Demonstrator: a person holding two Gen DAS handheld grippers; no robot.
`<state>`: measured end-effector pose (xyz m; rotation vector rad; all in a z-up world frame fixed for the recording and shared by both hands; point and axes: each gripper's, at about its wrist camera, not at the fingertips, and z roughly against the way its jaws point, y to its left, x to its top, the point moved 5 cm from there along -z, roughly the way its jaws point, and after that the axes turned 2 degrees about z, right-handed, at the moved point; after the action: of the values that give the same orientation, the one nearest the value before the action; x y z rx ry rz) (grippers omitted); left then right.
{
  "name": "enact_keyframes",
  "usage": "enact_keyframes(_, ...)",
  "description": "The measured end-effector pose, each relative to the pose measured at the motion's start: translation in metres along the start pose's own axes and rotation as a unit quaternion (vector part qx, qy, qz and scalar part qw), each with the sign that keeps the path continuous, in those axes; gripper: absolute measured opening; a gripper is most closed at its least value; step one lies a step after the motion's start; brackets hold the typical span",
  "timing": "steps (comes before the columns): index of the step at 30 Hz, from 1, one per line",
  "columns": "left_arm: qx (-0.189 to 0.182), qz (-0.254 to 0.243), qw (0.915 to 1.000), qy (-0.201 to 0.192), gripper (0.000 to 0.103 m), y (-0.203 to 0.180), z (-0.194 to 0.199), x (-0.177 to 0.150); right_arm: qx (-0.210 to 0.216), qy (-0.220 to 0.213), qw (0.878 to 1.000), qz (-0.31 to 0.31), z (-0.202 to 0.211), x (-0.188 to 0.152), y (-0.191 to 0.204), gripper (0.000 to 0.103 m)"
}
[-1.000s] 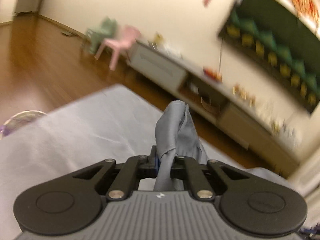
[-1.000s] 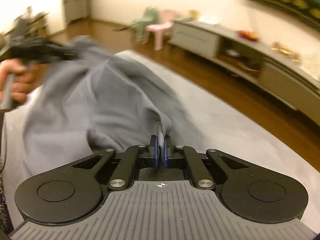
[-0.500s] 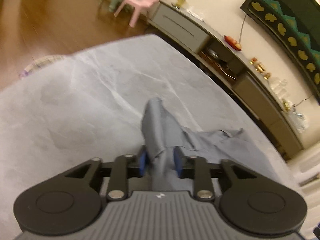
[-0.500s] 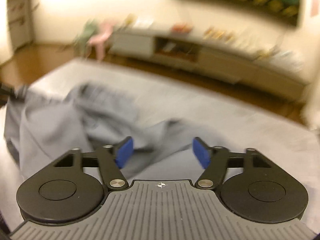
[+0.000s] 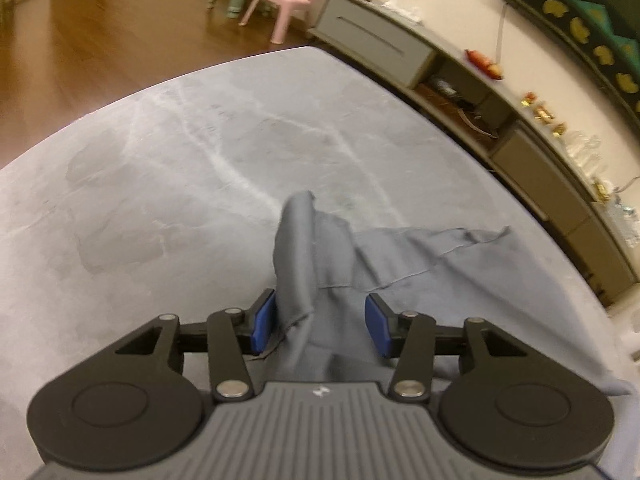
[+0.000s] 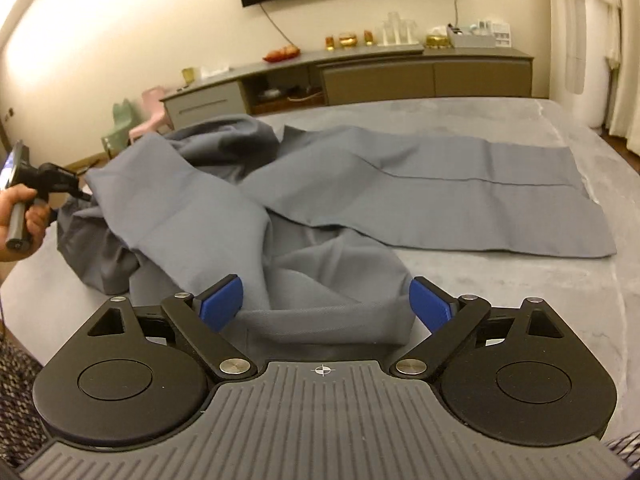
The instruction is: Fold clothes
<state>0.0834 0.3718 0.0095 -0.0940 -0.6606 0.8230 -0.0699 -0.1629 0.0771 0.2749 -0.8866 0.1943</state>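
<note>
Grey trousers [image 6: 360,184] lie rumpled across the grey bed [image 6: 560,272], mid-frame. The right gripper [image 6: 326,306] is spreading wide, a loose fold between its blue pads untouched. The left gripper [image 5: 320,322] is opening around a raised peak of cloth, unpinched.

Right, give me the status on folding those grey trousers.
Done: the leg end of the grey trousers lies flat on the bed. In hand: both claws are opening; the right claw is clear of the cloth, and the left claw has a raised fold between its pads. Left: the bunched waist end is unfolded.
</note>
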Motion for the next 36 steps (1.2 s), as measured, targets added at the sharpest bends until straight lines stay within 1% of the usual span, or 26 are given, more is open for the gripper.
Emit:
enact_keyframes(2,-0.010,0.011,0.9999,0.000,0.048,0.009,0.007,0.001,0.004,-0.008,1.000,0.001,-0.001,-0.001,0.002,0.092)
enact_keyframes(4,-0.024,0.026,0.9994,0.003,0.051,0.018,0.013,0.002,0.005,-0.019,1.000,-0.011,0.008,0.000,-0.003,0.094)
enact_keyframes(6,-0.035,0.039,0.9985,0.011,0.053,0.028,0.017,0.002,0.001,-0.021,0.999,-0.045,0.011,-0.004,-0.014,0.094)
enact_keyframes(8,-0.041,0.045,0.9979,0.023,0.054,0.033,0.015,0.000,0.000,-0.020,0.994,-0.103,0.011,-0.010,-0.029,0.094)
enact_keyframes(11,-0.044,0.027,0.9978,0.043,0.058,0.028,0.007,-0.004,0.014,-0.020,0.983,-0.184,0.002,-0.010,-0.051,0.094)
enact_keyframes(13,-0.043,0.011,0.9976,0.053,0.065,0.019,0.000,-0.008,0.015,-0.011,0.979,-0.203,-0.015,-0.007,-0.060,0.094)
enact_keyframes(15,-0.034,-0.008,0.9985,0.042,0.066,0.009,-0.005,-0.011,0.015,0.016,0.979,-0.201,-0.042,-0.007,-0.060,0.092)
enact_keyframes(16,-0.031,-0.014,0.9989,0.032,0.058,0.006,-0.007,-0.012,0.015,0.030,0.979,-0.200,-0.055,-0.007,-0.061,0.082)
enact_keyframes(17,-0.025,-0.020,0.9993,0.021,0.047,0.003,-0.007,-0.011,0.019,0.043,0.978,-0.201,-0.067,-0.007,-0.060,0.061)
enact_keyframes(18,-0.021,-0.028,0.9993,0.012,0.022,0.002,-0.009,-0.010,0.030,0.056,0.977,-0.204,-0.078,-0.009,-0.056,0.051)
enact_keyframes(19,-0.017,-0.035,0.9992,0.003,0.016,0.000,-0.010,-0.009,0.040,0.069,0.977,-0.200,-0.087,-0.011,-0.050,0.031)
enact_keyframes(20,-0.022,-0.037,0.9991,-0.001,0.014,-0.001,-0.011,-0.007,0.048,0.080,0.977,-0.195,-0.095,-0.013,-0.044,0.003)
enact_keyframes(21,-0.027,-0.038,0.9989,-0.004,0.009,-0.002,-0.011,-0.005,0.053,0.087,0.977,-0.187,-0.102,-0.015,-0.038,0.000)
enact_keyframes(22,-0.028,-0.038,0.9988,-0.009,0.006,-0.002,-0.010,-0.003,0.056,0.091,0.978,-0.180,-0.106,-0.016,-0.033,0.000)
enact_keyframes(23,-0.028,-0.038,0.9988,-0.015,0.006,-0.001,-0.009,-0.001,0.058,0.082,0.979,-0.178,-0.105,-0.014,-0.031,0.000)
enact_keyframes(24,-0.025,-0.029,0.9989,-0.025,0.006,0.001,-0.005,0.002,0.062,0.060,0.980,-0.180,-0.095,-0.008,-0.031,0.000)
enact_keyframes(26,-0.020,-0.006,0.9986,-0.048,0.005,0.009,0.007,0.010,0.072,-0.011,0.979,-0.191,-0.062,0.013,-0.037,0.000)
enact_keyframes(28,-0.007,0.028,0.9965,-0.078,0.005,0.021,0.024,0.021,0.079,-0.081,0.973,-0.200,-0.026,0.033,-0.045,0.000)
enact_keyframes(29,0.004,0.041,0.9946,-0.096,0.005,0.026,0.034,0.026,0.069,-0.110,0.972,-0.194,-0.008,0.043,-0.050,0.000)
enact_keyframes(30,0.014,0.053,0.9921,-0.113,0.005,0.031,0.044,0.030,0.049,-0.131,0.974,-0.178,0.008,0.052,-0.053,0.000)
enact_keyframes(31,0.017,0.060,0.9898,-0.128,0.005,0.035,0.054,0.034,0.030,-0.144,0.976,-0.162,0.020,0.060,-0.055,0.000)
enact_keyframes(32,0.019,0.061,0.9887,-0.135,0.005,0.035,0.059,0.036,0.020,-0.131,0.980,-0.146,0.018,0.064,-0.056,0.010)
enact_keyframes(33,0.026,0.062,0.9880,-0.139,0.005,0.037,0.061,0.037,0.020,-0.097,0.986,-0.133,0.006,0.066,-0.056,0.018)
enact_keyframes(34,0.033,0.061,0.9880,-0.138,0.005,0.037,0.061,0.036,0.021,-0.062,0.991,-0.119,-0.009,0.065,-0.055,0.051)
enact_keyframes(35,0.036,0.059,0.9889,-0.132,0.005,0.035,0.058,0.035,0.023,-0.026,0.994,-0.106,-0.031,0.059,-0.051,0.079)
enact_keyframes(36,0.036,0.059,0.9897,-0.125,0.005,0.036,0.054,0.032,0.025,0.011,0.995,-0.092,-0.052,0.054,-0.047,0.083)
